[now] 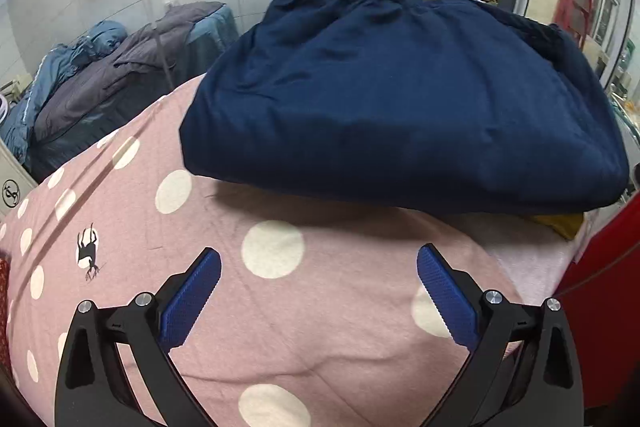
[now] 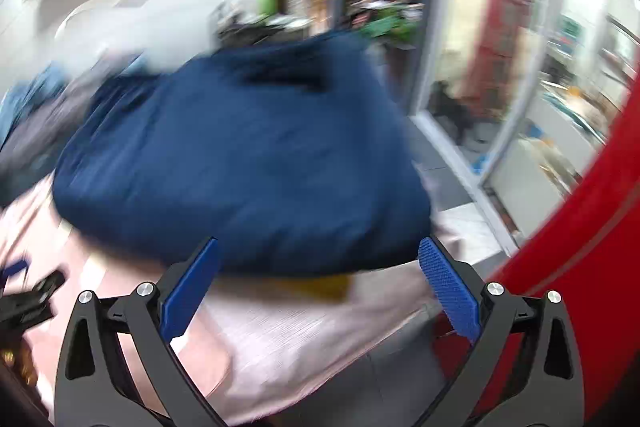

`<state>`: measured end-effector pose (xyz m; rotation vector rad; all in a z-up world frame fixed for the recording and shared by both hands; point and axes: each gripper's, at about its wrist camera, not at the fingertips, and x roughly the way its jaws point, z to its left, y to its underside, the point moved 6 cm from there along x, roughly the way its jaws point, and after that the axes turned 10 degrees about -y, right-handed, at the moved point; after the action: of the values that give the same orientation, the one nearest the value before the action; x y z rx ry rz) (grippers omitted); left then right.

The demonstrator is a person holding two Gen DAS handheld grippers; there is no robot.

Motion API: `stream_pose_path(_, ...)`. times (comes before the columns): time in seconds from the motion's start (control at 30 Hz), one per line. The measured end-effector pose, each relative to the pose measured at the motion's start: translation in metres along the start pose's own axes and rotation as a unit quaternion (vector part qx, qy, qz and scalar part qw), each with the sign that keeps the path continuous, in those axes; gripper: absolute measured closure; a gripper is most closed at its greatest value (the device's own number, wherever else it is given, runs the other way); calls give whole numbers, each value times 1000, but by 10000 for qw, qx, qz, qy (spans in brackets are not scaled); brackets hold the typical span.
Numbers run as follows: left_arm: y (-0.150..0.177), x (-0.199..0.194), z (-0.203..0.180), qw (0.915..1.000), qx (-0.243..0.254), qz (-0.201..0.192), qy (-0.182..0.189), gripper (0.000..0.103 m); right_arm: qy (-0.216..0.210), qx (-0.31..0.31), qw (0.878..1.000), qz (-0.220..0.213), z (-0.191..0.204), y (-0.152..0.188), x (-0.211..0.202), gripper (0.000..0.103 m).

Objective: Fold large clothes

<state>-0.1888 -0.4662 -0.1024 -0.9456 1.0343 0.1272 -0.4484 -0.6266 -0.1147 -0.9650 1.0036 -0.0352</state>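
My left tongs point(image 1: 319, 261) and right tongs point(image 2: 319, 253) both gape, empty. The folded navy garment point(image 1: 400, 99) lies at twelve o'clock on the bed point(image 1: 280, 327), long axis nine-to-three; right tongs look nearer.

Bare pink cover point(image 1: 328, 327) before folded garment point(image 1: 400, 99)
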Motion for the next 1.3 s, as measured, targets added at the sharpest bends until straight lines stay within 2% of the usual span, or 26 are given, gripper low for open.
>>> stream_pose_path(0.1, 6, -3, -2, 9996, -6, 255, -78, 6, -206, -557, 9969, 518, 38, 12, 19, 6)
stream_pose_path(0.27, 13, -6, -2, 9995, 16, 313, -80, 6, -211, -1059, 9922, 617, 70, 25, 24, 6)
stream_pose_path(0.67, 14, -13, -8, 9992, 241, 246, -181, 6, -286, -811, 9944, 621, 68, 14, 27, 6)
stream_pose_path(1.3, 5, -23, -10, 9994, 283, 54, -195, 6, -345, -747, 9952, 523, 67, 5, 29, 6)
